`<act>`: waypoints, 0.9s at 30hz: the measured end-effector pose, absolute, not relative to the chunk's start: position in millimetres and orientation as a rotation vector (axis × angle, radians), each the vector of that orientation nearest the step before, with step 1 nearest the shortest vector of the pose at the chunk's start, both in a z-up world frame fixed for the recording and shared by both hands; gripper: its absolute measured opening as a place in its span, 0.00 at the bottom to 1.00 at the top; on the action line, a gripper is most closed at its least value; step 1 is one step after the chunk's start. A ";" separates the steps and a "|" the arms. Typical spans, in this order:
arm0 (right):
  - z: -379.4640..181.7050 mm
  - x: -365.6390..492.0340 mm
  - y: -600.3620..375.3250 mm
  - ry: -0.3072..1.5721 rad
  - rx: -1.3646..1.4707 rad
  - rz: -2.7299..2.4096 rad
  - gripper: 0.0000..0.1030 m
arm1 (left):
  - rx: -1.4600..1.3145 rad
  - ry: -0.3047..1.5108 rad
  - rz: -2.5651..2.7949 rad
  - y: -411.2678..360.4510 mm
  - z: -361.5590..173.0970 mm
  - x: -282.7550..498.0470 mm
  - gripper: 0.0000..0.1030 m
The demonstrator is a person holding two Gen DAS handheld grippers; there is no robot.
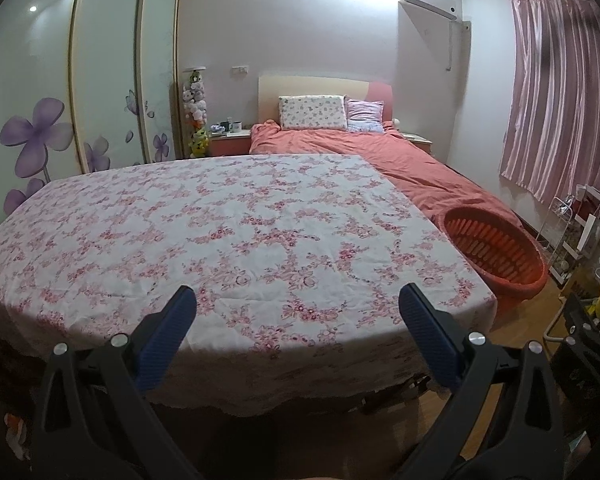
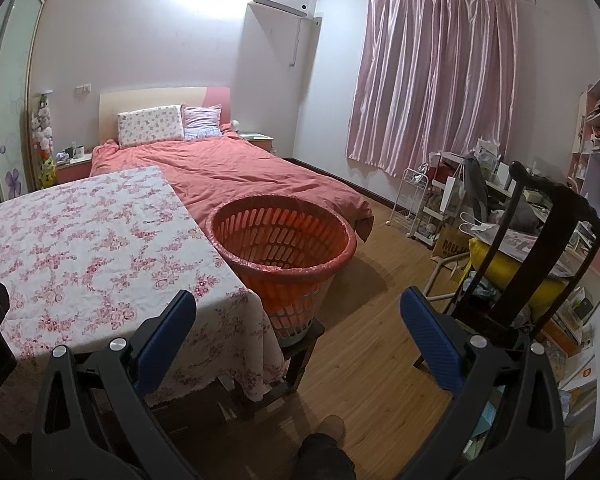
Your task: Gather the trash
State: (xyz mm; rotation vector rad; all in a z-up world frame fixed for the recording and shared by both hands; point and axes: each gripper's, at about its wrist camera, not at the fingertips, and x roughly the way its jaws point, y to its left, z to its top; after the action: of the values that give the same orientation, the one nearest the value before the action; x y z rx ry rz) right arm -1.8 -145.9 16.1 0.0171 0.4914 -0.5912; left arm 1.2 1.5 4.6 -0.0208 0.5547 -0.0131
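Observation:
An orange slotted basket [image 2: 284, 236] lined with a thin bag stands on a dark stool at the right end of a table under a pink floral cloth [image 1: 220, 232]; the left wrist view shows the basket [image 1: 496, 248] at the table's right corner. No trash shows on the cloth. My left gripper [image 1: 298, 300] hangs open over the table's near edge with nothing between its blue pads. My right gripper [image 2: 298, 300] is open too, held above the table's right corner and the wood floor, short of the basket.
Beyond the table lies a bed with a salmon duvet [image 2: 236, 172]. A dark wooden chair [image 2: 540, 248] piled with a yellow cushion and a cluttered white rack [image 2: 428, 204] crowd the right side. A person's leg and shoe [image 2: 324, 444] show on the floor below.

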 end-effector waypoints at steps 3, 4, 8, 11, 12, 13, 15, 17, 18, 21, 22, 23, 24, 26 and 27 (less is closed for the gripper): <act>16.6 -0.8 -146.6 0.490 0.021 -0.592 0.98 | -0.018 0.554 -0.021 -1.2 5.6 1.8 0.96; 16.9 -0.6 -147.3 0.490 0.022 -0.592 0.98 | -0.018 0.554 -0.023 -2.1 5.6 1.9 0.96; 16.5 0.3 -149.9 0.494 0.028 -0.594 0.98 | -0.015 0.560 -0.031 -5.8 5.2 2.8 0.96; 17.1 -0.4 -152.7 0.494 0.033 -0.596 0.98 | -0.015 0.565 -0.038 -8.1 4.7 3.9 0.96; 16.7 -0.9 -153.2 0.494 0.034 -0.597 0.98 | -0.014 0.565 -0.040 -9.1 4.7 4.1 0.96; 16.7 -1.2 -153.9 0.493 0.035 -0.599 0.98 | -0.013 0.565 -0.042 -10.3 4.9 4.2 0.96; 16.9 -1.7 -156.2 0.493 0.039 -0.601 0.98 | -0.011 0.565 -0.047 -12.2 4.7 4.6 0.96; 17.5 -1.7 -158.0 0.493 0.044 -0.603 0.98 | -0.009 0.564 -0.050 -13.7 5.0 4.3 0.96; 17.4 -1.8 -158.7 0.493 0.045 -0.603 0.98 | -0.007 0.563 -0.052 -14.2 4.9 4.4 0.96; 17.3 -1.7 -159.1 0.493 0.045 -0.602 0.98 | -0.003 0.562 -0.055 -16.5 5.1 4.9 0.96; 17.7 -1.6 -159.1 0.493 0.045 -0.601 0.98 | -0.002 0.562 -0.056 -16.8 5.2 4.9 0.96; 17.4 -1.7 -158.9 0.493 0.045 -0.602 0.98 | -0.002 0.562 -0.056 -16.8 5.0 5.1 0.96; 17.7 -1.8 -159.1 0.492 0.045 -0.601 0.98 | -0.001 0.562 -0.055 -16.8 4.8 5.2 0.96; 17.5 -1.5 -159.6 0.492 0.045 -0.600 0.98 | -0.002 0.562 -0.055 -16.7 4.8 5.2 0.96; 17.7 -1.4 -159.8 0.492 0.045 -0.600 0.98 | -0.002 0.562 -0.055 -16.6 4.8 5.2 0.96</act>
State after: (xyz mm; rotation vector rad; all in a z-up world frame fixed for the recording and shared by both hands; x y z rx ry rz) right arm -1.4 -159.8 17.7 0.0452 0.4924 -0.5996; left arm 5.2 -16.6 4.8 -0.0023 0.5618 -0.0551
